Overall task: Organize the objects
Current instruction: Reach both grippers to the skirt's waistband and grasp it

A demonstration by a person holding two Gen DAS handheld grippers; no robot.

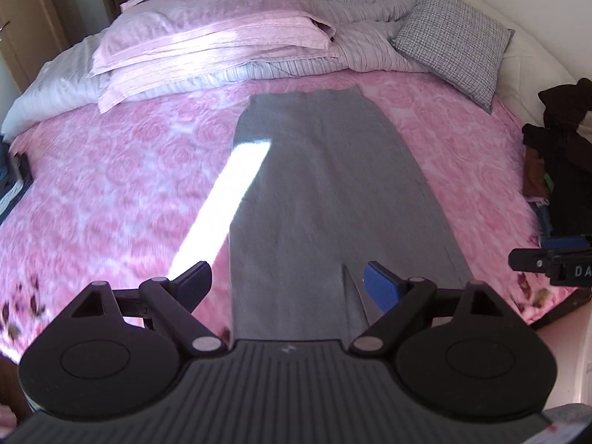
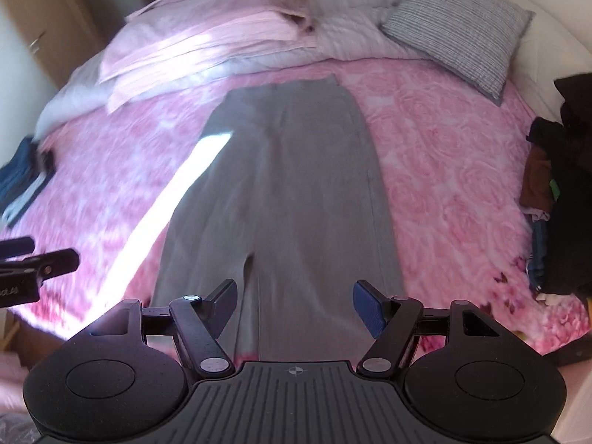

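Observation:
Grey trousers (image 1: 325, 185) lie flat on the pink rose bedspread (image 1: 111, 185), waist at the far end and leg ends toward me. My left gripper (image 1: 286, 281) hovers open over the near leg ends, with only cloth showing below its blue pads. In the right wrist view the same trousers (image 2: 288, 185) run down the middle. There my right gripper (image 2: 296, 298) stands open above the gap between the two legs, holding nothing. Each gripper shows at the edge of the other's view: the right gripper (image 1: 547, 259) and the left gripper (image 2: 37, 259).
A heap of dark clothes (image 1: 555, 148) (image 2: 555, 203) lies at the bed's right edge. Folded pink quilts (image 1: 207, 37) and a grey checked pillow (image 1: 455, 37) lie at the far end. Folded blue items (image 2: 22, 181) sit at the left edge. A sunlit strip (image 1: 222, 203) crosses the bedspread.

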